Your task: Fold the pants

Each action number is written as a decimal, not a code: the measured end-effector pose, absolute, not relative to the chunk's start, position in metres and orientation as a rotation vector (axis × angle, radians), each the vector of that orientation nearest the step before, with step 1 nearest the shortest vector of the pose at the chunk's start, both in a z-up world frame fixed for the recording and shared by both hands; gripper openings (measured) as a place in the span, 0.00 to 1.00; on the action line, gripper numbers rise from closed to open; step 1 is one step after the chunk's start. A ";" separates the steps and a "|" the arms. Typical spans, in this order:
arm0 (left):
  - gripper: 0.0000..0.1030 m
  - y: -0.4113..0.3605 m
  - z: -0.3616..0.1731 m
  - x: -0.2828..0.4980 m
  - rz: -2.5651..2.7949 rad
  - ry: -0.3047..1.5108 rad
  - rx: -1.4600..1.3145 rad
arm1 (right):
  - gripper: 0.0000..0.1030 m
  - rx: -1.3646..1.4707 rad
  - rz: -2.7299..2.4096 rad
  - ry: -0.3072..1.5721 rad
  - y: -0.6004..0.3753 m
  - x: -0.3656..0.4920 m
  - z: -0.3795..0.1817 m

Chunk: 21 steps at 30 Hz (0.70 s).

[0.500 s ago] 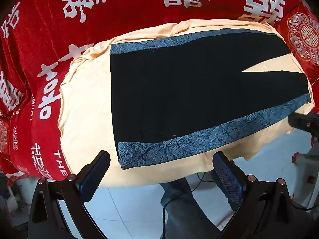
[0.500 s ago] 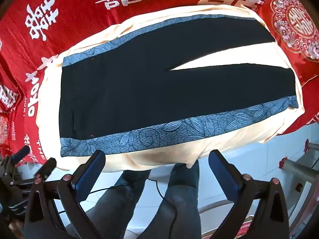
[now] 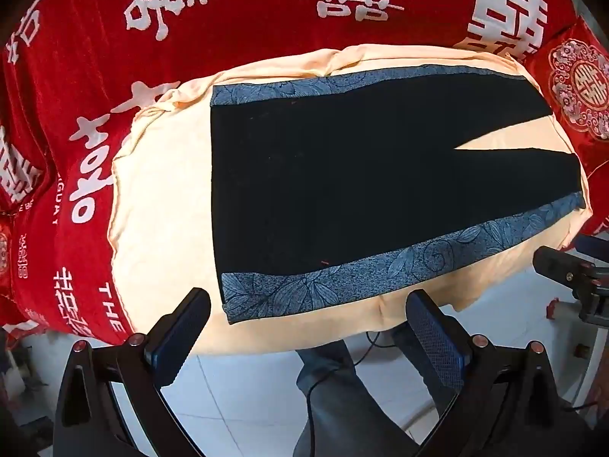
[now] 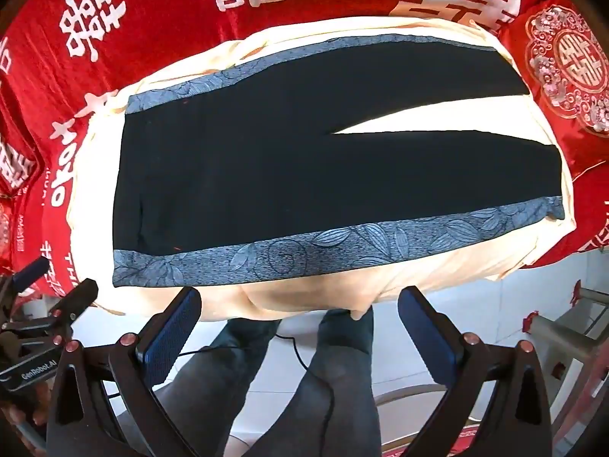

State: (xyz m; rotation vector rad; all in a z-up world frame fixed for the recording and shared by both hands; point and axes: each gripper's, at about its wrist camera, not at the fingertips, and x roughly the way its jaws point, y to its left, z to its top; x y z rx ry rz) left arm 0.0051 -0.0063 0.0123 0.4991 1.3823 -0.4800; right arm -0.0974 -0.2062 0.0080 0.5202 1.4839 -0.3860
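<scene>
black pants (image 3: 342,175) flat, frame centre, on cream cloth (image 3: 163,198) | left gripper (image 3: 308,339) spread, empty | right gripper (image 4: 300,335) spread, empty

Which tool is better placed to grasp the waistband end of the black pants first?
Probably the left tool: the near waistband corner of the black pants with blue leaf-patterned stripes lies just ahead between its open fingers.

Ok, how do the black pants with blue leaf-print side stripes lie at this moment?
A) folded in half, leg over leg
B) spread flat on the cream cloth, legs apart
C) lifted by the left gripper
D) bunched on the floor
B: the black pants with blue leaf-print side stripes lie flat on the cream cloth, a wedge of cloth showing between the legs; both grippers are open and empty.
</scene>
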 end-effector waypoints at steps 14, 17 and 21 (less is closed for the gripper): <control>1.00 -0.011 0.015 0.010 -0.496 1.376 0.497 | 1.00 0.486 -0.423 1.470 -0.211 -0.102 0.013; 1.00 -0.013 0.015 0.012 -0.498 1.382 0.495 | 1.00 0.479 -0.424 1.470 -0.213 -0.100 0.013; 1.00 -0.016 0.017 0.015 -0.495 1.373 0.503 | 1.00 0.468 -0.425 1.468 -0.214 -0.097 0.015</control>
